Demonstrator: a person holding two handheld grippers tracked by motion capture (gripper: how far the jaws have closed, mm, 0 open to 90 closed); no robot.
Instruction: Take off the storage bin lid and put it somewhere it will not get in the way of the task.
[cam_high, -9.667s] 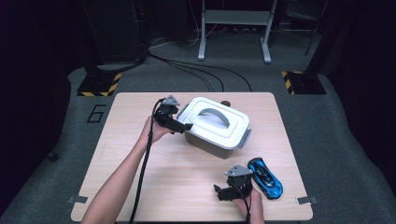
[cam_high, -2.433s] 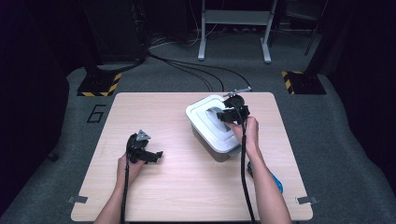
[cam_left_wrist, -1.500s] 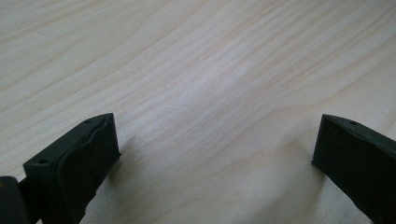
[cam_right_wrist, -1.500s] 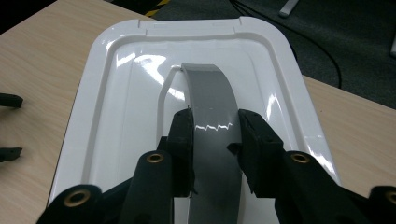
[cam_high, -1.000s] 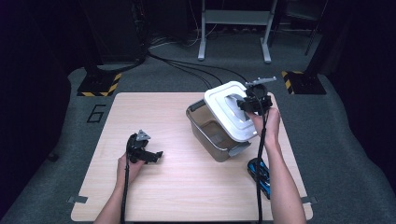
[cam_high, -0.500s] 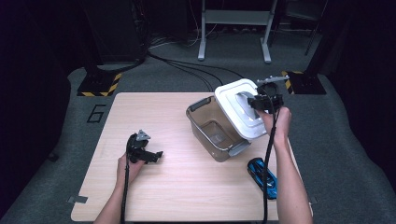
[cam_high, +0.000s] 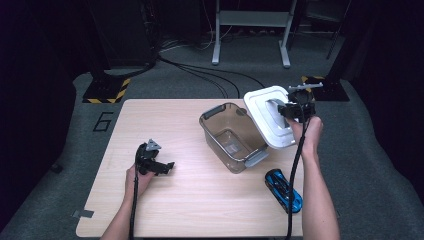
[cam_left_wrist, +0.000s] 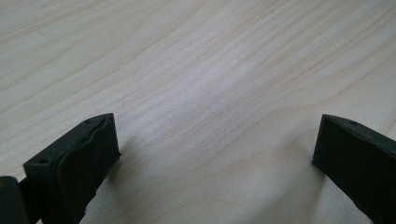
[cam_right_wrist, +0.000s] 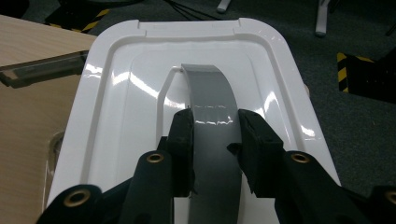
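Overhanging table (cam_high: 200, 205) edge: lid (cam_high: 265, 107) (right gripper (cam_high: 292, 109))

Bin (cam_high: 232, 140) mid-table (cam_high: 200, 210) — toy car (cam_high: 283, 190) right-front

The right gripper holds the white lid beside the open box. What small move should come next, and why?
Probably lower the lid onto bare table right of the container and let go. The right gripper is shut on its grey handle, the lid hangs tilted past the table's edge, and the blue toy car lies nearer, so stay clear of it.
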